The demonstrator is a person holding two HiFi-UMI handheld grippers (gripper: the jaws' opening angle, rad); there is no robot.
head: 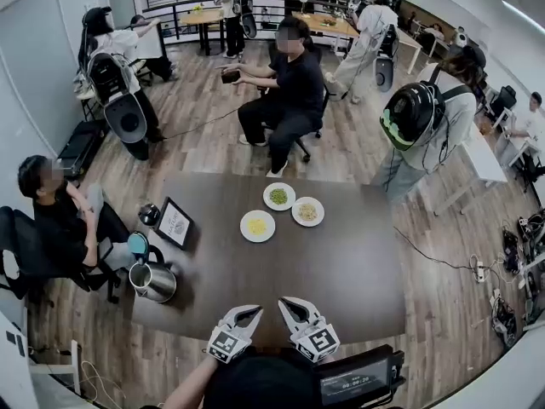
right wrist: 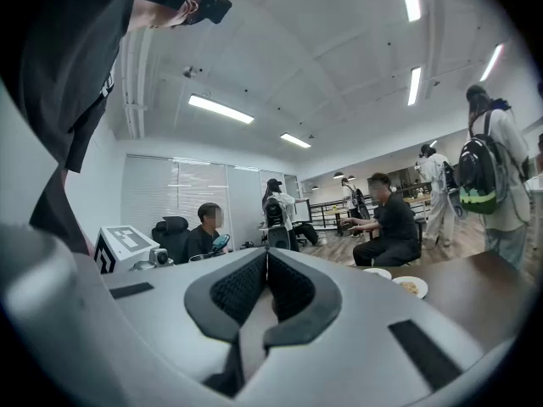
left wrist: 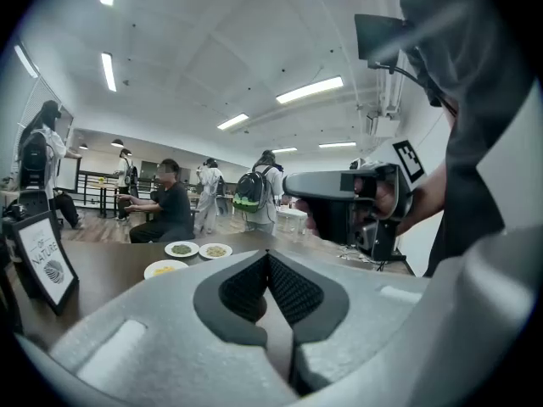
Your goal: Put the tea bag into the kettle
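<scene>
The steel kettle (head: 153, 281) stands at the dark table's (head: 341, 271) left near corner, its blue lid (head: 138, 245) tipped open. I can make out no tea bag in any view. Both grippers hover side by side over the table's near edge, tips turned toward each other. My left gripper (head: 255, 313) is shut with nothing in it, its pads meeting in the left gripper view (left wrist: 268, 255). My right gripper (head: 284, 303) is likewise shut and empty (right wrist: 267, 252). The kettle lies well to the left of both.
Three small plates sit mid-table: yellow (head: 257, 226), green (head: 279, 196), beige (head: 307, 211). A framed sign (head: 174, 222) and a small dark object (head: 150, 214) stand behind the kettle. One person sits by the table's left side (head: 51, 211), another stands at its far right corner (head: 426, 126).
</scene>
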